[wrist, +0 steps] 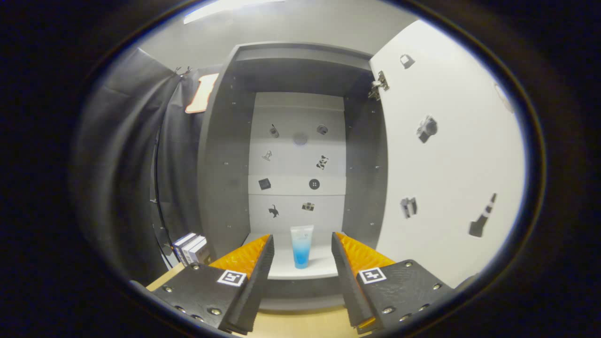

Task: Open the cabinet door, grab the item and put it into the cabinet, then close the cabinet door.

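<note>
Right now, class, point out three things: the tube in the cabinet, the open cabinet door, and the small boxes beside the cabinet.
tube (pixel 301 246): gripper view, on its body, beyond the open fingers.
cabinet door (pixel 446 164): gripper view, bare inner face.
small boxes (pixel 191 249): gripper view, on their front ends.

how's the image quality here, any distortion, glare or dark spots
Gripper view: strong fisheye bends the grey cabinet walls and open white door; a ceiling light strip glares; upper cabinet interior is shadowed; the clear blue-bottomed tube, beyond the open hand-held gripper, is sharp.
</note>
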`<state>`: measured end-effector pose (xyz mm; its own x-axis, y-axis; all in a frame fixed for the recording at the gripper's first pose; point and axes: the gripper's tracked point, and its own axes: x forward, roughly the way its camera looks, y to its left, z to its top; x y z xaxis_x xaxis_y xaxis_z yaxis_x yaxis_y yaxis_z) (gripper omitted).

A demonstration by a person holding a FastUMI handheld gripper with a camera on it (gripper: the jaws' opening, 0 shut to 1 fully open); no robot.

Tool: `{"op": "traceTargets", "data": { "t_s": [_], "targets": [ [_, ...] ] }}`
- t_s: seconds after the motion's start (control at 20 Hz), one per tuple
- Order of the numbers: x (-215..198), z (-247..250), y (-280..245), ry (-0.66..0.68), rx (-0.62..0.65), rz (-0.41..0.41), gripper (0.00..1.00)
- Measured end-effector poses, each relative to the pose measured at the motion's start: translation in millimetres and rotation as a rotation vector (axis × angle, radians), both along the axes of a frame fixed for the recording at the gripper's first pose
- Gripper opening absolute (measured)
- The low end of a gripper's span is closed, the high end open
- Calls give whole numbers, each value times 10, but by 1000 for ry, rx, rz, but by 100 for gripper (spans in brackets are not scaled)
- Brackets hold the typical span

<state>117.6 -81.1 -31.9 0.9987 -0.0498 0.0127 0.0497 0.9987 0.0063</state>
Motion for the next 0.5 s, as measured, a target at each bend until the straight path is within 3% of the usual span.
{"op": "traceTargets", "data": {
  "t_s": [0.1,0.25,0.45,0.5],
  "targets": [
    [-336,-8,-21,10,-3,-16,73],
    [-845,11,-137,12,3,-53,81],
    [-1429,70,-348,9,29,-96,82],
    [-1549,93,-414,6,34,-101,92]
  ]
}}
